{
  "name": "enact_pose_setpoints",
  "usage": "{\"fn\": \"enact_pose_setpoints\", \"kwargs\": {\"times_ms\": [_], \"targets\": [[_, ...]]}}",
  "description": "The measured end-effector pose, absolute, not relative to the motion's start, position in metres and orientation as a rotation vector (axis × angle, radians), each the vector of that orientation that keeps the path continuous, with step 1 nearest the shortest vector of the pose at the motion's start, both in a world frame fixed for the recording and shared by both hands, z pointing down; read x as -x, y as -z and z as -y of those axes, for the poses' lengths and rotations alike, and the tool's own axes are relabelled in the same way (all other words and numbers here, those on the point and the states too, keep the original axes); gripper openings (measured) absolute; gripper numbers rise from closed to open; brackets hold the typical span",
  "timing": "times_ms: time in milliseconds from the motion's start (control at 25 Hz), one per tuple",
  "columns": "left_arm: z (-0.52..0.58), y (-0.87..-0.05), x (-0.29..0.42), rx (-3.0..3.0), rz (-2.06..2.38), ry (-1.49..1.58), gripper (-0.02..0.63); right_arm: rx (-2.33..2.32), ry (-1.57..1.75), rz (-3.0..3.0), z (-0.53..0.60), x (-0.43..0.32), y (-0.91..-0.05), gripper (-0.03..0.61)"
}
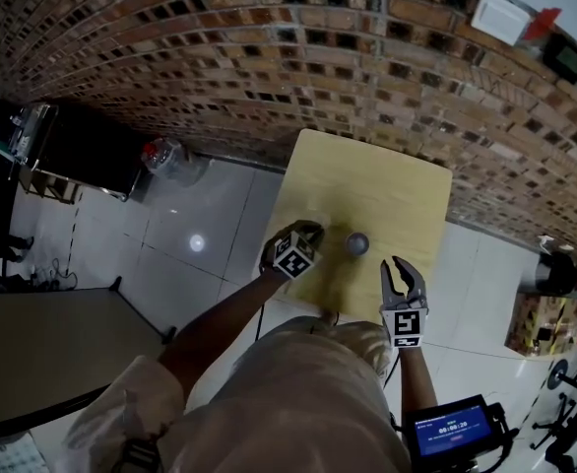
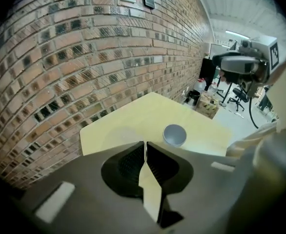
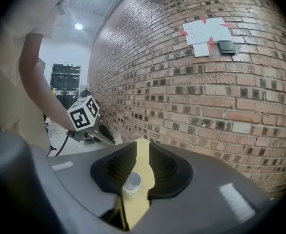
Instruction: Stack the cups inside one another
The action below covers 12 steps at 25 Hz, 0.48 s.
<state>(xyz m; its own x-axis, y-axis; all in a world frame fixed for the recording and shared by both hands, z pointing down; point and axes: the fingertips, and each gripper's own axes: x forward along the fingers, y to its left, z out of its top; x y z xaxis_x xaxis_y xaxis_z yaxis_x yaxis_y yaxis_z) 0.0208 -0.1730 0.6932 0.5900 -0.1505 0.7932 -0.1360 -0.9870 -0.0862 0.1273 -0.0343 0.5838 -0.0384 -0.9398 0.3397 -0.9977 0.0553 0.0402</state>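
**Desk:** What is the left gripper (image 2: 144, 145) doing here?

**Photographer:** It hangs over the pale yellow tabletop (image 2: 133, 113), angled downward, with its jaws pressed together and nothing between them. The grey cup (image 2: 174, 134) stands ahead of it and slightly to its right, well clear of the tips. Closed and empty like that, it looks to me like a hand with nothing to carry, not one about to grasp.

**Desk:** And the right gripper (image 3: 142, 149)?

**Photographer:** Its jaws are spread, with a narrow gap between them. In its own view the cup shows through that gap, sitting on the tabletop beyond the tips. From the head view the cup is ahead of it and a little to its left, and the gripper isn't touching it. I read the alignment as deliberate: it is aimed at the cup so it can take or steady it.

**Desk:** The task says cups, plural. Where are the others?

**Photographer:** I can find only that one upright cup, between the two grippers and nearer the brick wall (image 2: 60, 57) than either of them. I can't tell whether it is a single cup or several already nested. If it is a nest, the stacking looks close to finished.
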Motion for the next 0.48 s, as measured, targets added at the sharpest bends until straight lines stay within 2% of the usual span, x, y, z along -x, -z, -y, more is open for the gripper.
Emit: {"fn": "enact_pose_setpoints", "kwargs": {"times_ms": [480], "targets": [[0.142,-0.63,-0.055,2.813,-0.151,1.238,0.037,-1.999,-0.297,2.075,0.039,-0.142,-0.578,0.08]]}}
